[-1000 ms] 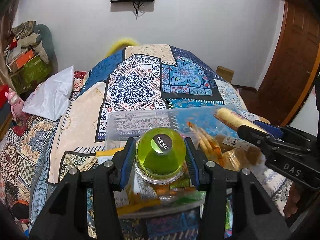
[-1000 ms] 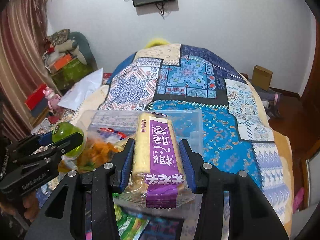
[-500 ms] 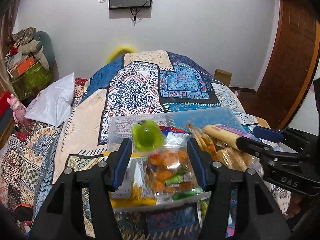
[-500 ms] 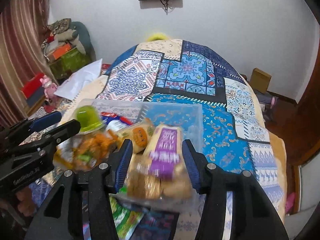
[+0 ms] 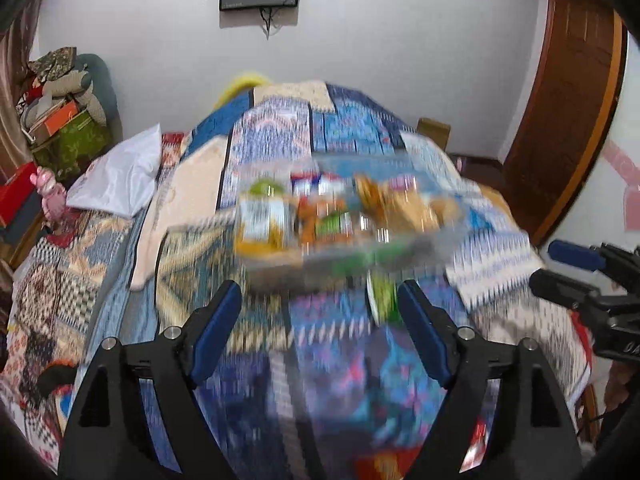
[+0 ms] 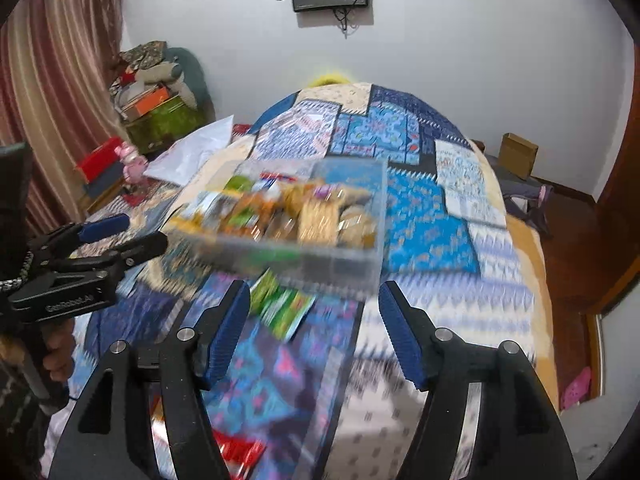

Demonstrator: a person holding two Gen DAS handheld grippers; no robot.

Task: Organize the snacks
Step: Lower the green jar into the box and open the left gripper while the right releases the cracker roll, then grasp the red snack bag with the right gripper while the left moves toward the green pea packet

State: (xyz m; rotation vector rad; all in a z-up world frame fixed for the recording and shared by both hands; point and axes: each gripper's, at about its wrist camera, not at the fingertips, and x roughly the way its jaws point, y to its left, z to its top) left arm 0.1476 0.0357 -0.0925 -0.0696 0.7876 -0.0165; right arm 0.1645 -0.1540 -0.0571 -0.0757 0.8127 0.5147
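Observation:
A clear plastic bin [image 5: 404, 246] [image 6: 344, 260] stands on the patterned bedspread and holds several snack packs. Among them lie the green jelly cup [image 5: 262, 189] [image 6: 240, 182] at the bin's left and the purple-labelled cake roll [image 6: 320, 216], both blurred. My left gripper [image 5: 319, 312] hangs back from the bin, jaws opening, with nothing between them. My right gripper [image 6: 314, 312] is likewise pulled back, jaws opening and empty. A green snack packet [image 6: 280, 308] [image 5: 382, 300] lies on the bed just in front of the bin. Each gripper shows in the other's view, the right gripper [image 5: 576, 276] and the left gripper [image 6: 116, 236].
A red packet [image 6: 236, 450] lies near the bed's front edge. A white pillow [image 5: 120, 178] rests at the left. Stacked boxes [image 5: 64, 128], a pink toy [image 5: 50, 196], a cardboard box [image 6: 518, 154] and a wooden door [image 5: 568, 112] surround the bed.
Both grippers let go of their snacks, the jelly cup and the cake roll, which now lie in the bin. Both have opened and drawn back from the bin.

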